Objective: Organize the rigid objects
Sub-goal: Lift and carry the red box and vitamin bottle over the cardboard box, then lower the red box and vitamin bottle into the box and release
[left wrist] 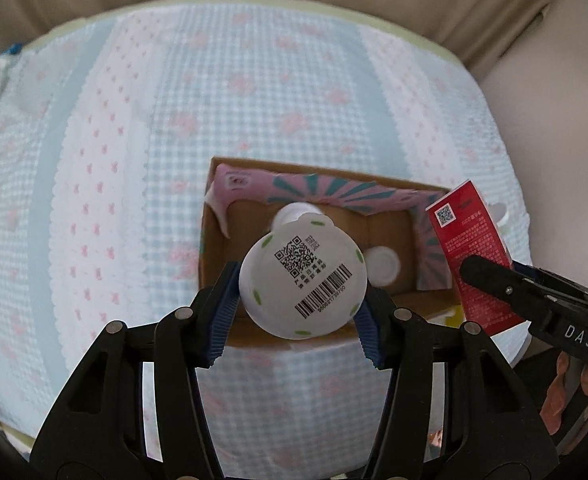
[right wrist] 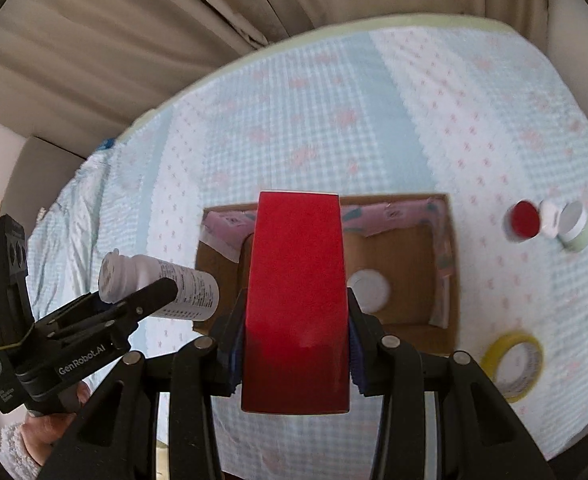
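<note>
Left jaws clamp the white bottle [left wrist: 302, 280], right jaws the red box [right wrist: 298, 300].

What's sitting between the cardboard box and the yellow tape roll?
Nothing: only bare checked bedspread lies between the cardboard box and the yellow tape roll, per the right wrist view.

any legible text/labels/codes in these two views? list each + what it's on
"DAS": right gripper, white letters on its body, cut off at the frame edge.
"GenRobot.AI": left gripper, on its body.
Barcode digits on the white bottle base: roughly "950621739790", uncertain. The QR code and Chinese lines beside it are too small to read.
Red box: QR code and fine print, too small to read.
White bottle's side label in the right wrist view: blurred, unreadable.
</note>
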The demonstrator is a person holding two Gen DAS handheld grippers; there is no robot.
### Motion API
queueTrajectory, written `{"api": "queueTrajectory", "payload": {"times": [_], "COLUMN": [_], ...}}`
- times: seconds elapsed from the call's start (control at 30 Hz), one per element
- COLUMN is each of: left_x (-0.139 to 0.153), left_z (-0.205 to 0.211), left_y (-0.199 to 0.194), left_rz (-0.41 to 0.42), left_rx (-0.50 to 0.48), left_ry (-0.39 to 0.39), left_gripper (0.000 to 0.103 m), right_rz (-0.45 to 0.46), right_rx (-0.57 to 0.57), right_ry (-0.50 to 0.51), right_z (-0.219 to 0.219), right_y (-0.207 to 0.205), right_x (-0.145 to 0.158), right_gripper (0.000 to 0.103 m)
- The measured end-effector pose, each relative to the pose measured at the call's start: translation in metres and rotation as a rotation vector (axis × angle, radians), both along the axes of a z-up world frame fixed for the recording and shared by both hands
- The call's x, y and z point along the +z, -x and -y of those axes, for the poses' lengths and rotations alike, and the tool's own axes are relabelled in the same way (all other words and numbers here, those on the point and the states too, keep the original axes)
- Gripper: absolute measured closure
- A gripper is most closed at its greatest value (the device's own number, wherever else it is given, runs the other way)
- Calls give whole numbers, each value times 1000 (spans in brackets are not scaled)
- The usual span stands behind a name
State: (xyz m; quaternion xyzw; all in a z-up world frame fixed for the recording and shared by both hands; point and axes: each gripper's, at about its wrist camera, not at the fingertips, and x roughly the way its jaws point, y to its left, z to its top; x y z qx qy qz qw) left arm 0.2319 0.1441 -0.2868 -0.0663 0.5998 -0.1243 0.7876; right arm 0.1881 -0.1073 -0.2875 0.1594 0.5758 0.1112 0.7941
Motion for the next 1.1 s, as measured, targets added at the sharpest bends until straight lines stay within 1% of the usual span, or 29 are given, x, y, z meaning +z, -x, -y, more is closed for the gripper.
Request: {"api": "queueTrajectory", "payload": {"times": [0.13, 0.3, 0.47, 0.67, 0.77, 0.8, 0.83, 0.87, 0.9, 0.97, 1.0, 1.03, 1.1], "left_x": [-25, -55, -77, -91, -88, -86, -83, -80, -76, -71, -70, -70, -73], "left_z": [-3, 1, 5, 19, 24, 26, 28, 30, 28, 22, 17, 15, 10], "left_y": [-14, -24, -30, -39, -42, -43, -43, -42, -41, -38, -35, -33, -28], "left_rz": [-36, -69, -115, -132, -121, -118, -116, -112, -95, -83, -84, -86, -95], "left_rx": [-13, -48, -75, -124, -141, -147, -152, -162, -162, -162, -154, -149, -130], "left_ry": [-9, -49, -75, -130, -135, -132, -135, -144, -151, -149, -156, -159, -165], "left_gripper": [54, 54, 54, 54, 53, 44, 30, 0, 0, 0, 0, 0, 0], "right_rz": [-46, -92, -149, -183, -204, -211, -217, -217, -216, -196, -175, -151, -151], "right_rx": [-10, -5, -26, -44, -60, -58, -51, -49, -48, -72, -93, -103, -93], "right_ry": [13, 22, 9, 0, -32, -40, -44, -40, -32, -31, -36, -53, -51], "right_z": [-15, -25, -29, -26, -22, -21, -22, -22, -21, -15, -9, -3, 5], "right_y": [-14, -30, -41, -51, -55, -56, -57, -58, -57, -56, -54, -51, -46], "right_x": [-27, -60, -93, -112, -120, -122, -124, -125, -126, -123, -121, -117, -116], "right_gripper": [65, 65, 65, 65, 65, 64, 64, 63, 55, 28, 0, 0, 0]}}
